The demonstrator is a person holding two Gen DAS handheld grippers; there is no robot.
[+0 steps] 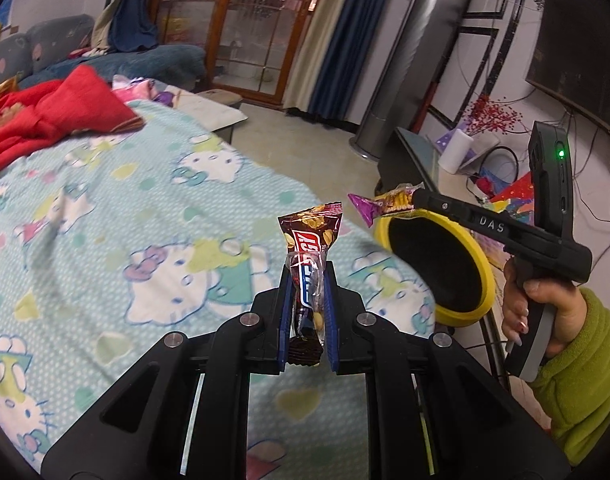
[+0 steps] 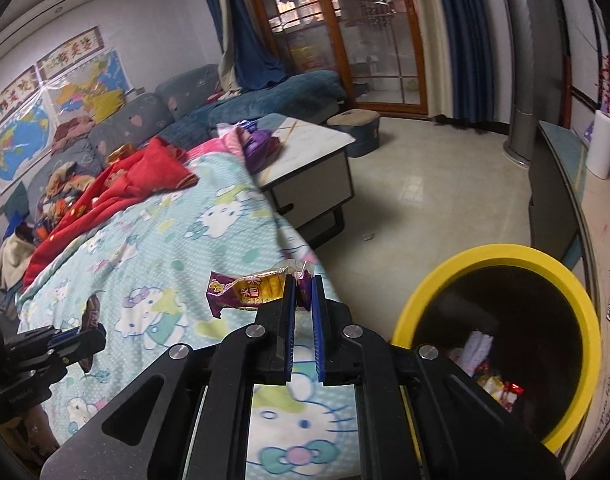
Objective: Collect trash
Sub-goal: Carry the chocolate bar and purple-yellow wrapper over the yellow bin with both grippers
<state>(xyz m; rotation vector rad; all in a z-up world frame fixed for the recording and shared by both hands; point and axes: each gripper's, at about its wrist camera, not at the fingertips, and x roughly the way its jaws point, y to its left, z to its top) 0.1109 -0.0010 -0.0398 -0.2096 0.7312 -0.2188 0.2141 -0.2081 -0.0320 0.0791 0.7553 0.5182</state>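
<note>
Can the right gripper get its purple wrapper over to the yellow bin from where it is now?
Probably yes. The right gripper grips the purple wrapper, and the yellow bin gapes just beside it with nothing between.

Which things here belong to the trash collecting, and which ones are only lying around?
Belong to the job:
- brown snack wrapper, held in the left tongs
- purple and yellow wrapper, held in the right tongs
- yellow-rimmed bin with trash already inside

Only lying about:
- red cloth on the cat-print sheet
- white roll on the side counter
- low table
</note>
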